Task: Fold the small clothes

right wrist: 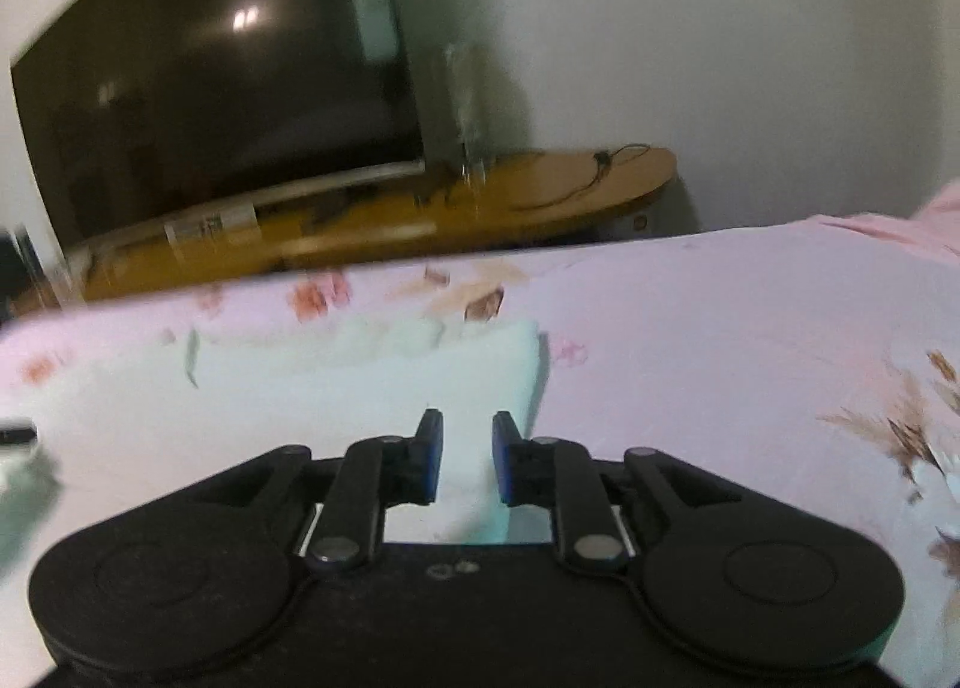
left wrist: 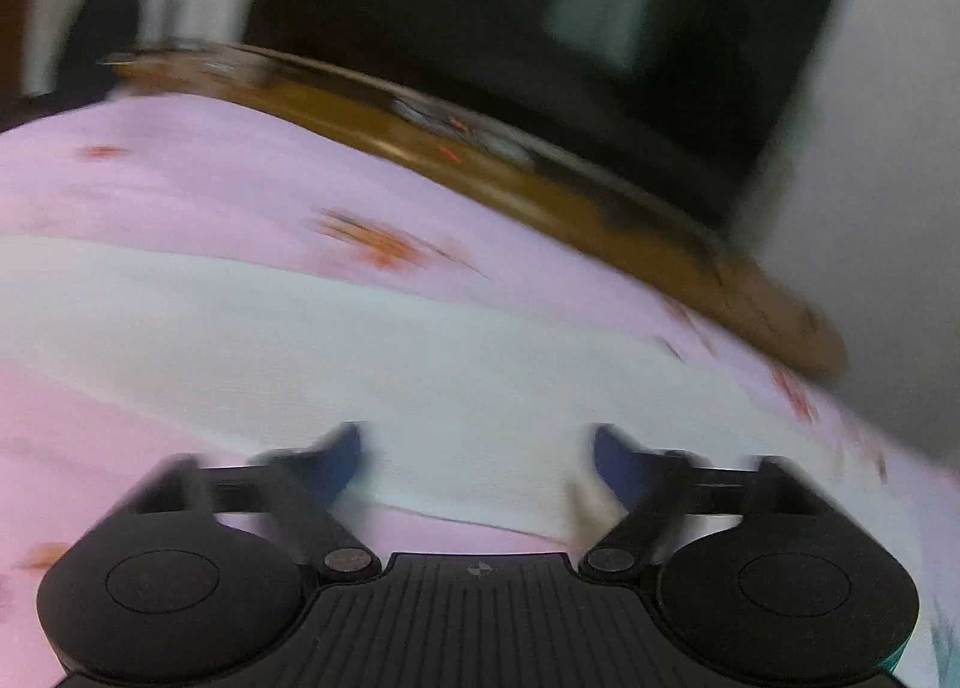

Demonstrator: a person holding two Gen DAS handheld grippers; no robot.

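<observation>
In the left wrist view, which is smeared by motion, no writing can be read; a small crosshair mark is seen on the ribbed body behind the left claw. One pale mint-white garment is seen spread flat on the pink flowered bed sheet, running as a broad band from the left edge across to the right, directly ahead of the claw. Its cloth looks plain and smooth. The left claw is seen with its two blue-padded fingers spread wide, and nothing is caught between them; the garment lies beyond and below the gap. At the far side, one brown bench is seen along the bed's edge, with one dark television standing on it. In the right wrist view, a white label is seen on the long strip at the foot of the television, but its print is too blurred to be read. The same single garment is seen here as a folded rectangle with a thick right-hand edge and a slightly rumpled far edge, lying left of centre on the sheet. The right claw is seen with a narrow gap left between its two blue pads; nothing is gripped there, the garment's near right corner showing through the gap. On the bench, one dark cable is seen at the far right.
</observation>
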